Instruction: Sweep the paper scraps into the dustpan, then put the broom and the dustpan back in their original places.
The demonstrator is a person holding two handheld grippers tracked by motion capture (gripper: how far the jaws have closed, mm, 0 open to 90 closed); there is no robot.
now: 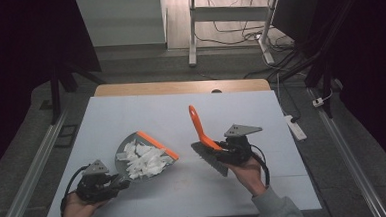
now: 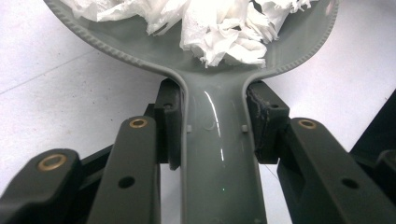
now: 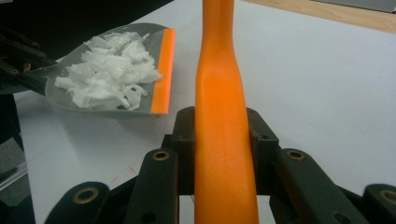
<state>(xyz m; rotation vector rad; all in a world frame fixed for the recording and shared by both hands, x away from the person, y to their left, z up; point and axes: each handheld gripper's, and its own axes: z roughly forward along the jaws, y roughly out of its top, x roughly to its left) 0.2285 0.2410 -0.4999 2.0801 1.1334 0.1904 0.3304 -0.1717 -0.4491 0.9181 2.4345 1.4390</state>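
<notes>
High view: the left gripper (image 1: 115, 181) clamps the handle of the grey dustpan (image 1: 146, 156), which sits on the white table (image 1: 131, 116) holding a heap of torn paper scraps (image 1: 143, 161); its orange lip faces the brush, likely so the scraps can be swept in.
High view, right side: the right gripper (image 1: 222, 149) grips the orange-handled brush (image 1: 202, 133), handle pointing up and away, bristles low beside the pan.
Left gripper view: the pads (image 2: 169, 123) press both sides of the pan's neck, holding it steady; the scraps lie just ahead.
Right gripper view: the jaws are closed on the orange handle (image 3: 222, 116); the dustpan lies off to the left, apart from the brush.
</notes>
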